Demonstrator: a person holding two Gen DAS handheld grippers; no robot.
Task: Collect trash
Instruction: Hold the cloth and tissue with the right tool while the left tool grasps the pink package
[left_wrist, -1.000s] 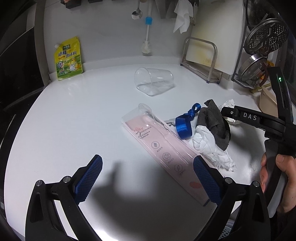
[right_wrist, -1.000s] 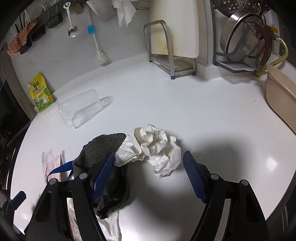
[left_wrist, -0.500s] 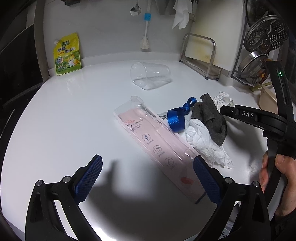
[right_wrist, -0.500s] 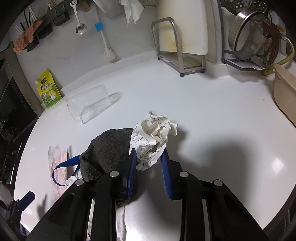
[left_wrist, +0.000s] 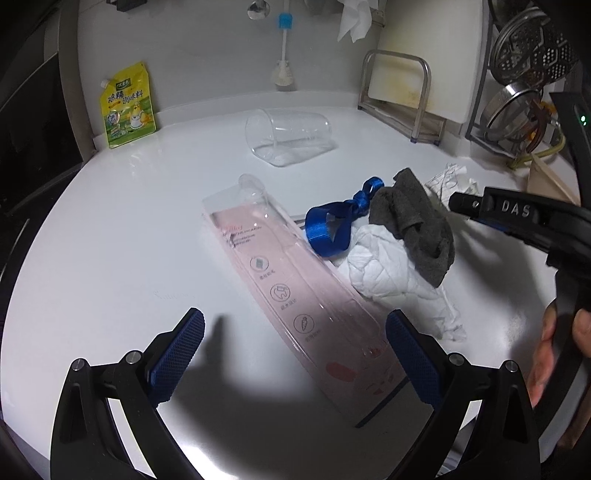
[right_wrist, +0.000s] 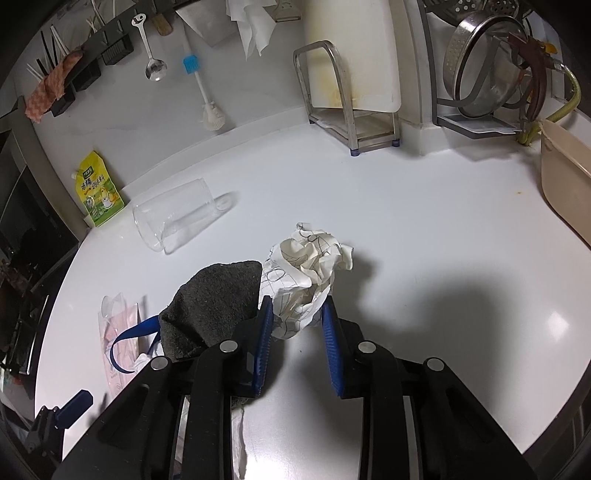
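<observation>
The left gripper (left_wrist: 295, 354) hangs wide open and empty over the pink packet (left_wrist: 295, 291), which lies flat on the counter (left_wrist: 110, 240). The right gripper (right_wrist: 298, 325) pinches the crumpled paper (right_wrist: 310, 266) just beside the grey cloth (right_wrist: 210, 302). Lift straight up so the cloth stays behind. A second ago the right jaws were spread wide around the paper; they have just closed on it

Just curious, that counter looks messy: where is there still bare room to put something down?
Bare counter runs from the crumpled paper to the beige tub, and left of the pink package. The grey cloth, blue ribbon and white tissue crowd the middle.
</observation>
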